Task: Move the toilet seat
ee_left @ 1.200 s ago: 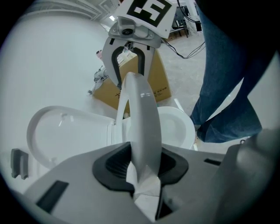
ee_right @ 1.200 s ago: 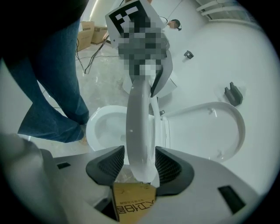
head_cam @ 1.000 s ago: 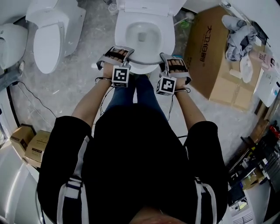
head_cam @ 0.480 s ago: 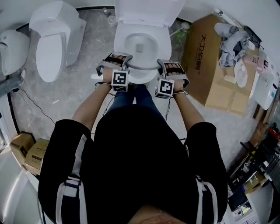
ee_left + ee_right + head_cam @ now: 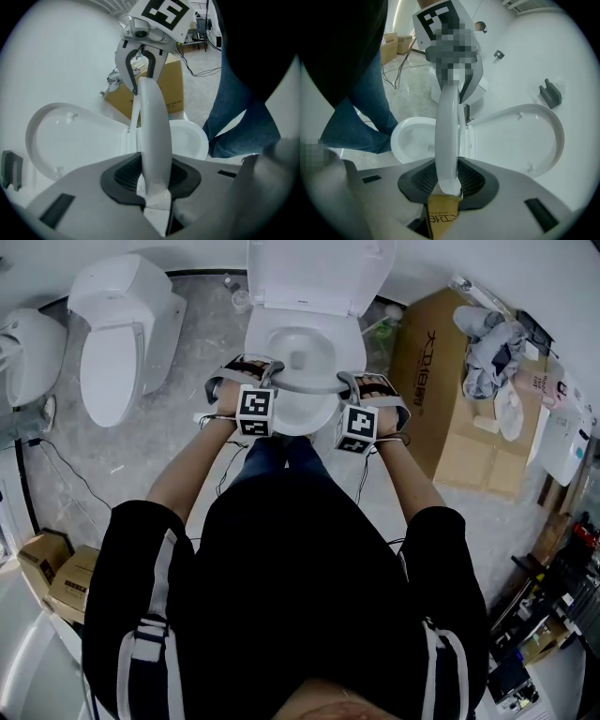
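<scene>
Your grey two-jaw left gripper [image 5: 154, 176] is clamped on the front rim of the white oval plastic toilet seat [image 5: 152, 136], with its ribbed black pads pressing on either face of the ring. Your grey right gripper [image 5: 449, 180] has just been closing and now pinches the same rim a little further round, the seat between its pads. Seen from your head, the toilet seat is at twelve o'clock, tilted up off the white ceramic bowl [image 5: 305, 416]. The left grip is at about eleven and the right at about one. The white plastic lid [image 5: 319, 273] stands raised behind it at twelve.

The main risk is a slip. The ring looks glossy and curved, so a weak squeeze on either side could let it slide out of the pads and drop onto the bowl. That would probably be loud and hard on the hinge.

The second risk is uneven lifting. If one hand rises faster than the other, the ring could twist at its hinge or lever itself out of the slower grip.

The third is speed at the top of the swing, where the seat could bang into the lid.

Mind your right elbow too: the brown cardboard box [image 5: 450, 381] is close by at two o'clock. The second white ceramic toilet [image 5: 122, 334] at ten o'clock is well apart and should not trouble you.
</scene>
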